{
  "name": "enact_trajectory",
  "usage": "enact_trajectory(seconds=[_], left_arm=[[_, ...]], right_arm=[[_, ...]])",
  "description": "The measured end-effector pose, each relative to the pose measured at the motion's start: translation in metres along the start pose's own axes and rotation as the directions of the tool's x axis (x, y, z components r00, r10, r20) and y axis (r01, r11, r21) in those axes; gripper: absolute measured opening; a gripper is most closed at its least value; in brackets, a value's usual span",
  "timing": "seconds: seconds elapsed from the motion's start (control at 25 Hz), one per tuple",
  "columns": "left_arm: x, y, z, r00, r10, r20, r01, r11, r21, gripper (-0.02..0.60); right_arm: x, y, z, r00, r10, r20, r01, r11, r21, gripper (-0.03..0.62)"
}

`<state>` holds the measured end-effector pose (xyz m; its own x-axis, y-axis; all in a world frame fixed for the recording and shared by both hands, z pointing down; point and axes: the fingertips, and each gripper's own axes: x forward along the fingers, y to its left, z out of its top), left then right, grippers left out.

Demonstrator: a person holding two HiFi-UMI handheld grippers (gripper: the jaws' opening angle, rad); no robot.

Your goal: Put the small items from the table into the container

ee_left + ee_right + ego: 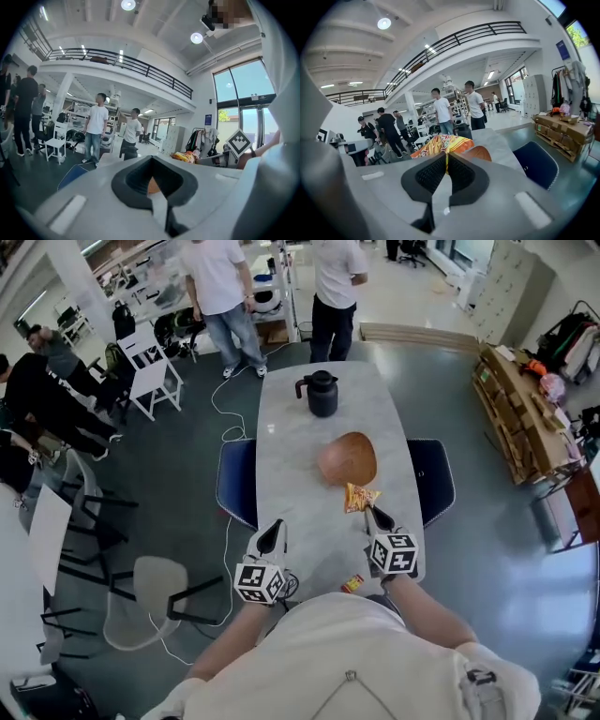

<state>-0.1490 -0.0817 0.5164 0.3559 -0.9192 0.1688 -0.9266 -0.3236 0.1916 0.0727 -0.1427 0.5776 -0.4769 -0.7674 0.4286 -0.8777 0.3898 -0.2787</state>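
My right gripper is shut on the edge of an orange and yellow snack packet, held above the table just short of the brown wooden bowl. In the right gripper view the packet sticks up from the closed jaws of the right gripper, with the bowl behind it. My left gripper hovers over the table's near left part, shut, with nothing in it. In the left gripper view the left gripper points level, and the packet shows to the right. A small red and yellow packet lies near the table's front edge.
A black kettle stands at the far end of the grey marble table. Blue chairs flank the table on both sides. Two people stand beyond its far end. White chairs and cables are on the floor to the left.
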Motion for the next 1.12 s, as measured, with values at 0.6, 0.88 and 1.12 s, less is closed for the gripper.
enact_trajectory(seconds=[0.6,0.88,1.12], left_arm=[[0.036,-0.026,-0.007,0.999,-0.051,-0.01,0.051,0.999,0.011,0.003],[0.026,-0.01,0.0,1.0,-0.018,0.001,0.018,1.0,-0.001,0.003],[0.025,0.001,-0.004,1.0,0.005,-0.006,-0.005,1.0,-0.009,0.003]], right_arm=[[-0.021,-0.051,-0.004,0.997,-0.078,0.023,0.077,0.995,0.062,0.041],[-0.008,-0.039,0.002,0.998,-0.064,0.02,0.063,0.997,0.054,0.041],[0.004,-0.037,0.001,0.998,-0.061,0.009,0.06,0.997,0.056,0.041]])
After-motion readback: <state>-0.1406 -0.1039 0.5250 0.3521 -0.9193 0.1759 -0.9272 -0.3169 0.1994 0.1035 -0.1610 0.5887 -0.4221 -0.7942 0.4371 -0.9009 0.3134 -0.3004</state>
